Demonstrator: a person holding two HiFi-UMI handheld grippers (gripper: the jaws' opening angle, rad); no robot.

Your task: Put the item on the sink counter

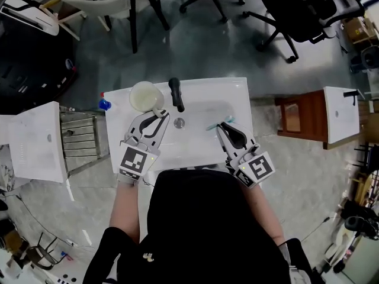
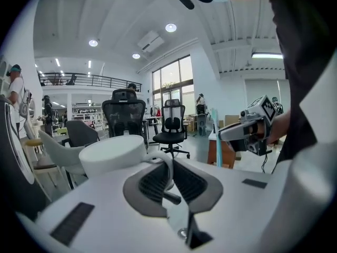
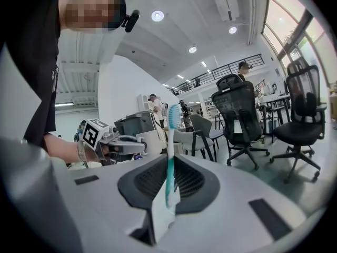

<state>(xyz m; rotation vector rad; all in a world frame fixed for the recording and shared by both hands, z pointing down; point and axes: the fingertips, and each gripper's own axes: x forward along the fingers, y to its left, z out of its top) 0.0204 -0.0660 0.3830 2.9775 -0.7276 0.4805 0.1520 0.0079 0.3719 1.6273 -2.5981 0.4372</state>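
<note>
A white sink counter with a black faucet stands before me. My left gripper is shut on the handle of a white mug, held over the counter's back left part. My right gripper is shut on a teal toothbrush, which stands upright between its jaws, over the basin's right side. Each gripper view also shows the other gripper: the right gripper with the toothbrush, and the left gripper.
The basin's drain lies between the two grippers. A wooden stool and another white unit stand to the right; a metal rack and a white unit to the left. Black office chairs stand beyond the counter.
</note>
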